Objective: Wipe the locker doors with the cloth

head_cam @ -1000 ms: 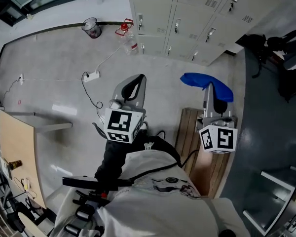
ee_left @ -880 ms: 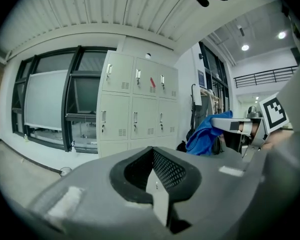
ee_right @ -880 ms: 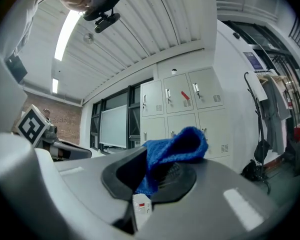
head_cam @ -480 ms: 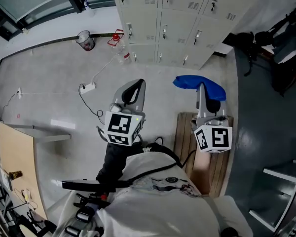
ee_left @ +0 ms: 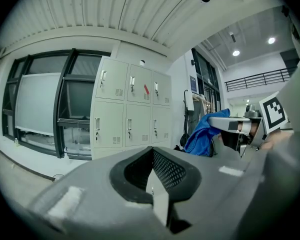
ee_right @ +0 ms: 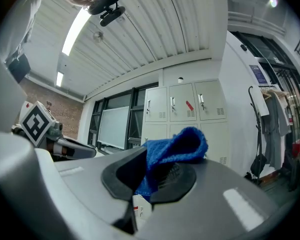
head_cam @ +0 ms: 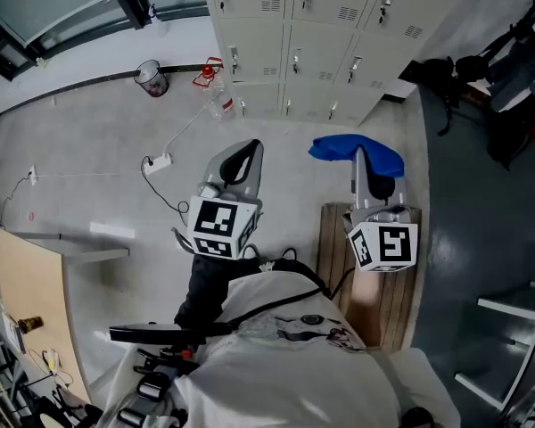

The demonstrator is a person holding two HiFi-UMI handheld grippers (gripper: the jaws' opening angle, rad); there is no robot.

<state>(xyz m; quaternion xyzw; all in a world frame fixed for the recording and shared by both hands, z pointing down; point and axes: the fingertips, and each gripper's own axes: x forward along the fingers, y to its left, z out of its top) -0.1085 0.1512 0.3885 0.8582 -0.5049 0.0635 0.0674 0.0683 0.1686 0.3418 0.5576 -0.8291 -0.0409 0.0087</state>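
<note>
Since a second ago: the bank of pale grey metal lockers (head_cam: 325, 25) has slid left in the head view and fills more of its top edge. Both claws sit a little further left in the picture.

Right claw (head_cam: 367, 169) (ee_right: 151, 180): clenched on a blue fuzzy cloth (head_cam: 352, 150) (ee_right: 175, 146). The cloth is bunched between the jaws, with a fold arching up over the tips. It is held in the air, well apart from the lockers, touching no door.

Left claw (head_cam: 241, 157) (ee_left: 155, 176): clenched, jaws together, nothing between them. It is held beside the right claw and apart from it, both pointing toward the lockers.

Lockers: doors closed, small handles and vent slots, a red mark (ee_left: 146, 89) on one upper door.

Pale concrete floor (head_cam: 89, 150): a white power strip (head_cam: 156, 160) with its cable lies left of the left claw. A small waste bin (head_cam: 150, 77) stands near the lockers' left end. A slatted wooden board (head_cam: 337, 248) lies below the right claw.
</note>
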